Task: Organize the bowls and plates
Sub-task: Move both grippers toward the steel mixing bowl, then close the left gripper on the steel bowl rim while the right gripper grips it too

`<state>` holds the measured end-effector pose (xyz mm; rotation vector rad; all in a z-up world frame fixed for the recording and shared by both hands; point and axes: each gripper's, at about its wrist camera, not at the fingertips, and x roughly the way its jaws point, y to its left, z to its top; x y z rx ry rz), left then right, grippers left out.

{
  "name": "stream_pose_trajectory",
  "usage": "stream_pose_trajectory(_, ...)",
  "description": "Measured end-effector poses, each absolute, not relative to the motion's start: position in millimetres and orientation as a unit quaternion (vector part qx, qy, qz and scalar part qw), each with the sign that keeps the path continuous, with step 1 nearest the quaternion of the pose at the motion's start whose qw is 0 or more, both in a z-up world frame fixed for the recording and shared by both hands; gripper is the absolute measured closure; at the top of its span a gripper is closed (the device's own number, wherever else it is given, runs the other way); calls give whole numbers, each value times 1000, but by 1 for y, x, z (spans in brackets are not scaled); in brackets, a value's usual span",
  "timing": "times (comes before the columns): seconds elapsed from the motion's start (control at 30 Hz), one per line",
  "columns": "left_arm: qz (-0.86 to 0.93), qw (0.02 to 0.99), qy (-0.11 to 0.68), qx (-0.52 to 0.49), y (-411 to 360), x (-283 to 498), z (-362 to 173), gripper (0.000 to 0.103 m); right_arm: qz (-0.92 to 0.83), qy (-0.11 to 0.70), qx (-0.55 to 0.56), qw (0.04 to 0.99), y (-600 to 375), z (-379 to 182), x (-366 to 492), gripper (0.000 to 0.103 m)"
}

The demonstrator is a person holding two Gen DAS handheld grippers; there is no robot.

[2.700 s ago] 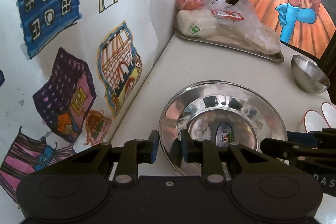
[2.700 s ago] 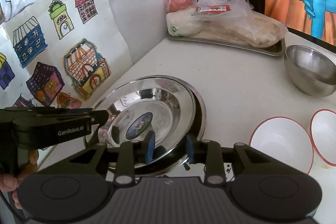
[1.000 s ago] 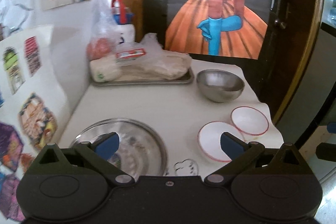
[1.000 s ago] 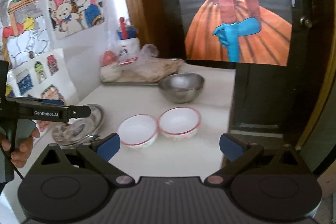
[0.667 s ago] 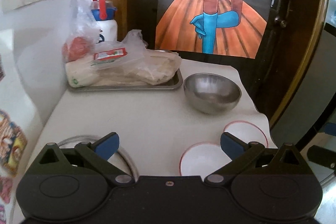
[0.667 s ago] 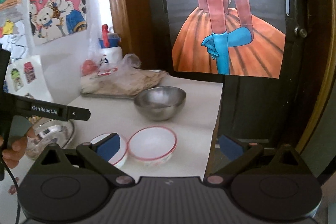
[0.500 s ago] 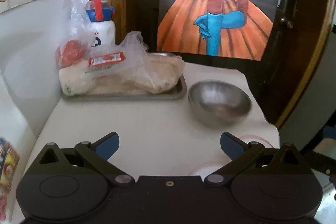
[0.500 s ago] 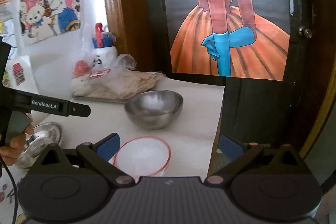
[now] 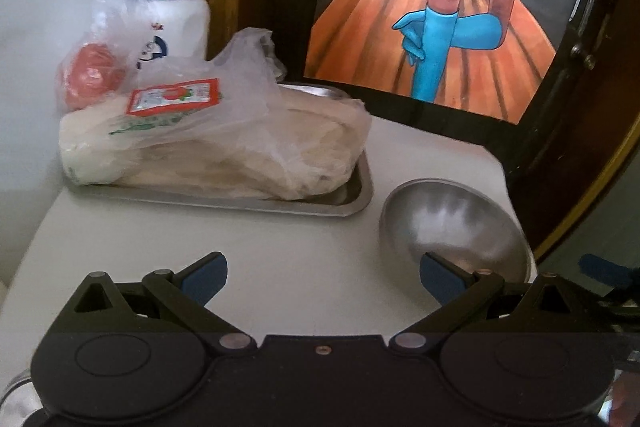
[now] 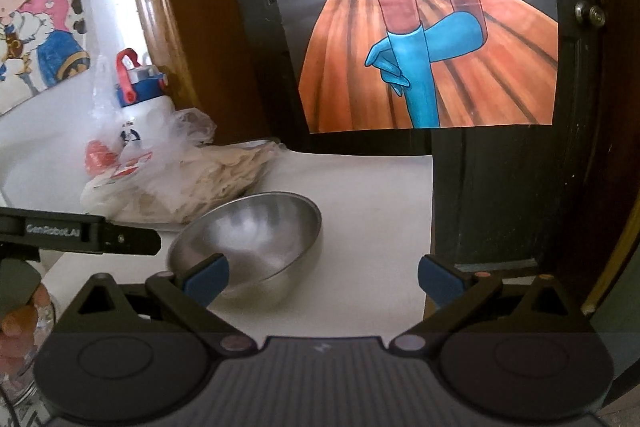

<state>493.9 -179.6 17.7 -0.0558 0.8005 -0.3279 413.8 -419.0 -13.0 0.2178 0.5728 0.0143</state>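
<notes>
Both the left hand-held gripper [image 9: 323, 277] and the right hand-held gripper [image 10: 323, 277] are spread wide and grasp nothing, above the tabletop [image 9: 280, 247] near the steel bowl [image 10: 248, 239].

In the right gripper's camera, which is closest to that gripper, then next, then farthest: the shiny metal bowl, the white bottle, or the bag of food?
1. Metal bowl, just ahead, left finger side.
2. Bag of food, behind the bowl, left.
3. White bottle, back by the wall.

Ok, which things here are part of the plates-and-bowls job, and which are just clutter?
Job:
steel bowl
stacked steel plates, only an edge showing

Lying about:
metal tray
bagged food
white bottle
</notes>
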Motion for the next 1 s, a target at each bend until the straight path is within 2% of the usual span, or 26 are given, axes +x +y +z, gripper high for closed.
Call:
stream_pose_trajectory(0.17,-162,907,387,-28,-191,499,15,3,5,280,107,954,-416,-19,427,7)
stream_pose_trajectory(0.23,-162,907,387,-23,-195,501,14,11,2,285,109,952,-414,-20,434,15)
stream_pose_trajectory(0.37,-163,905,392,-33,-198,504,11,19,-4,295,112,949,-411,-26,444,21)
stream_pose_trajectory(0.47,-171,900,398,-47,-198,507,8,28,-1,306,107,946,-407,-29,449,26)
stream_pose_trajectory(0.63,-181,890,413,-62,-201,513,3,54,6,313,107,944,-403,-31,454,48)
stream_pose_trajectory(0.77,-186,883,424,-81,-199,516,0,62,11,313,110,943,-403,-30,456,58)
stream_pose_trajectory(0.83,-190,880,427,-88,-199,517,0,69,14,314,113,942,-401,-29,457,67)
stream_pose_trajectory(0.87,-193,878,429,-92,-199,518,0,72,16,315,114,942,-400,-29,457,69)
stream_pose_trajectory(0.93,-200,873,435,-96,-202,518,-1,88,12,312,115,943,-398,-27,457,73)
stream_pose_trajectory(1.0,-193,874,437,-90,-206,516,0,88,7,311,115,943,-396,-26,457,75)
